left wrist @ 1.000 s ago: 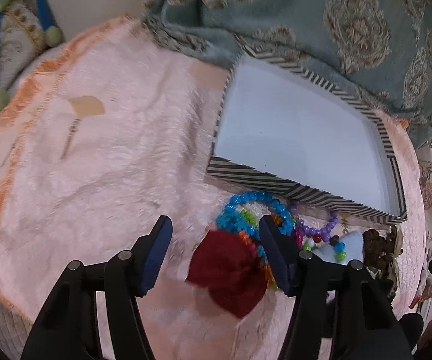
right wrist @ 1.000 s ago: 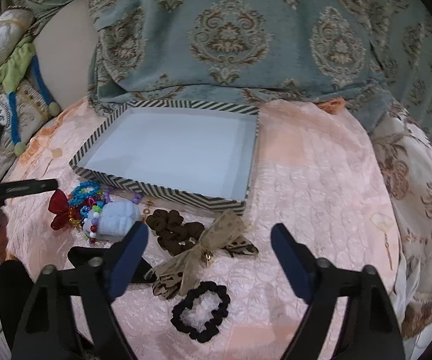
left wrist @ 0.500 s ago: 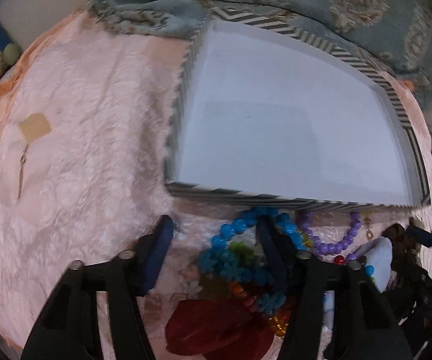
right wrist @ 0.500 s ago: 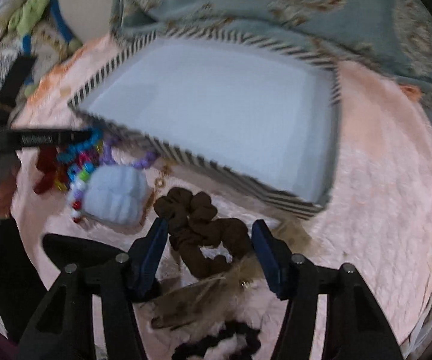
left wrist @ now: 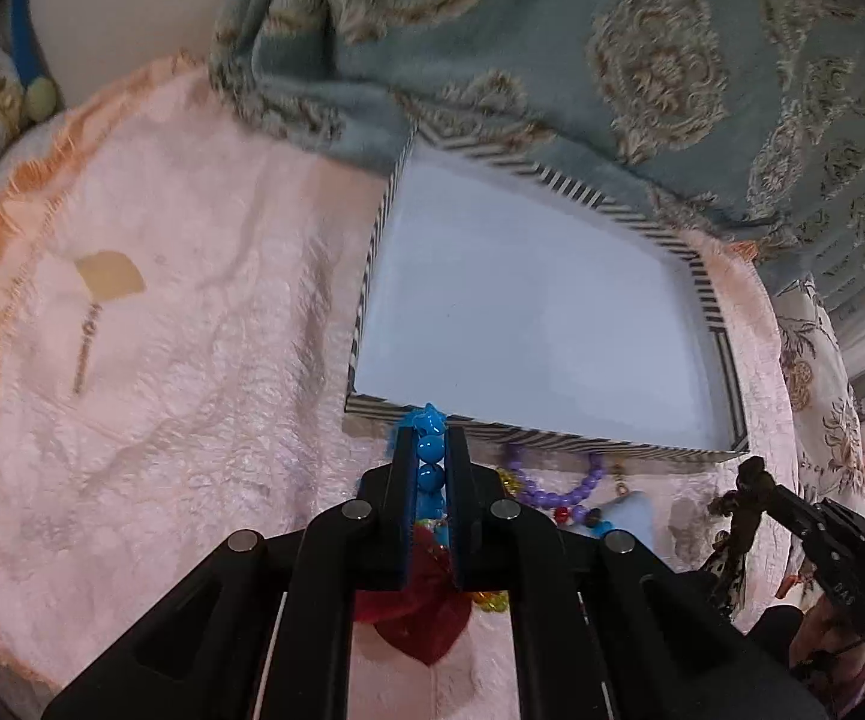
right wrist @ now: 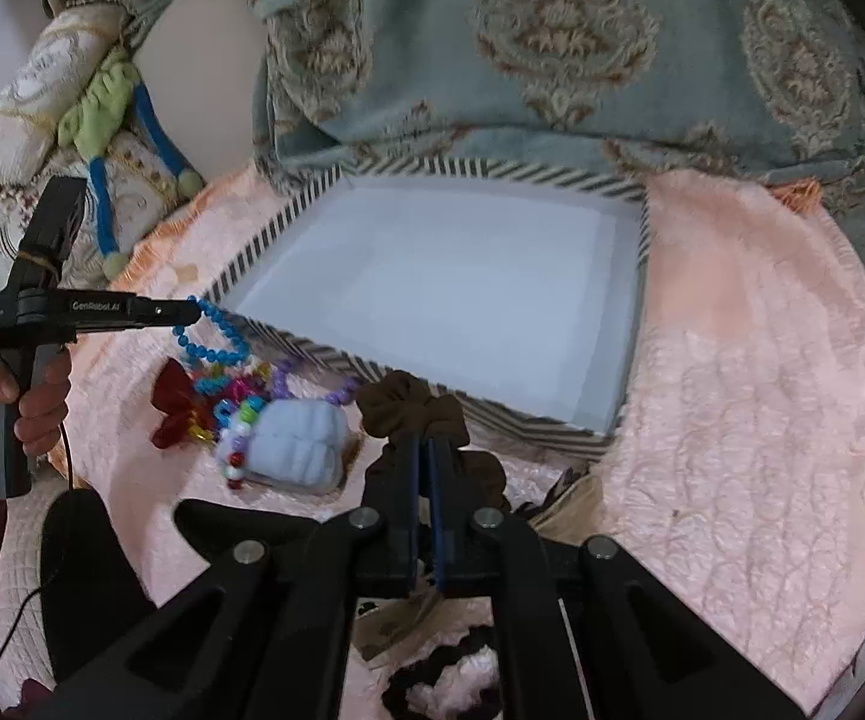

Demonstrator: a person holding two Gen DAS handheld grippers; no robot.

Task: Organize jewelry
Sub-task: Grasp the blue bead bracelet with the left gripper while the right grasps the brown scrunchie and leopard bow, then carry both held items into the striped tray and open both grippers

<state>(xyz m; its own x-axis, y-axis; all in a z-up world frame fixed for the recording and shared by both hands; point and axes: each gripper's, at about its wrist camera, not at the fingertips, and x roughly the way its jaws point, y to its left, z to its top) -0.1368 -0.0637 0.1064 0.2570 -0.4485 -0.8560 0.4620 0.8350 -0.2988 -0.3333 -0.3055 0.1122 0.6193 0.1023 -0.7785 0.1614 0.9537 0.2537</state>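
Note:
My left gripper (left wrist: 431, 438) is shut on a blue bead bracelet (left wrist: 431, 461) and holds it lifted just before the near wall of the striped box (left wrist: 558, 437); the bracelet hangs from it in the right wrist view (right wrist: 216, 330). My right gripper (right wrist: 423, 450) is shut on a brown scrunchie (right wrist: 411, 408), lifted in front of the box (right wrist: 552, 426). On the pink blanket lie a red bow (right wrist: 174, 402), coloured beads (right wrist: 234, 396), a purple bead bracelet (left wrist: 552, 489) and a pale blue scrunchie (right wrist: 297, 450).
A tan ribbon bow (right wrist: 570, 498) and a black scrunchie (right wrist: 432, 678) lie near my right gripper. A blue-green patterned blanket (right wrist: 552, 48) is bunched behind the box. A green and blue soft toy (right wrist: 102, 120) lies at the far left.
Both grippers have shut: the left on the blue bracelet, the right on the brown scrunchie. Both items are now lifted off the blanket.

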